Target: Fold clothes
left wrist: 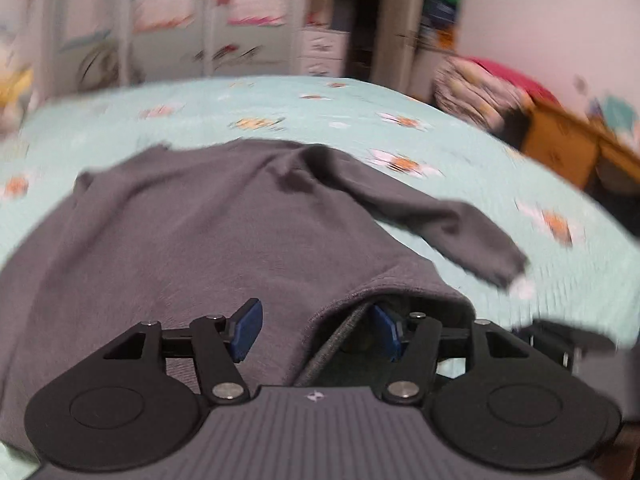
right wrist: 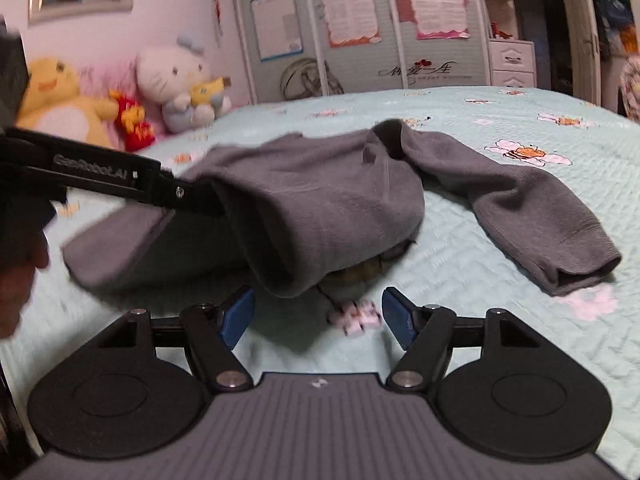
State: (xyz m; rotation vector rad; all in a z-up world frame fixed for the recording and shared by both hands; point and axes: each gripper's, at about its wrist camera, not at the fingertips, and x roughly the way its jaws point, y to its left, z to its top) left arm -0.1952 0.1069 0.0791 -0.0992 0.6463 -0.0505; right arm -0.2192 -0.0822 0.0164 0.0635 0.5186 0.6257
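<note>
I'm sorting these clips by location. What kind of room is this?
Most likely a bedroom in a home. A grey sweater lies on a bed with a pale green flowered quilt, plush toys sit at its far end, and a wardrobe with papers stuck on its doors stands behind.

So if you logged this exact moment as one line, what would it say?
task: fold clothes | left gripper: open, fabric draped over one finger | right gripper: open, empty | grey sweater: hem lifted, one sleeve flat on bedspread

The left black two-finger gripper with blue pads (left wrist: pixel 316 330) is held with its jaws spread apart. The right black two-finger gripper with blue pads (right wrist: pixel 318 318) is likewise held spread wide, nothing gripped.
</note>
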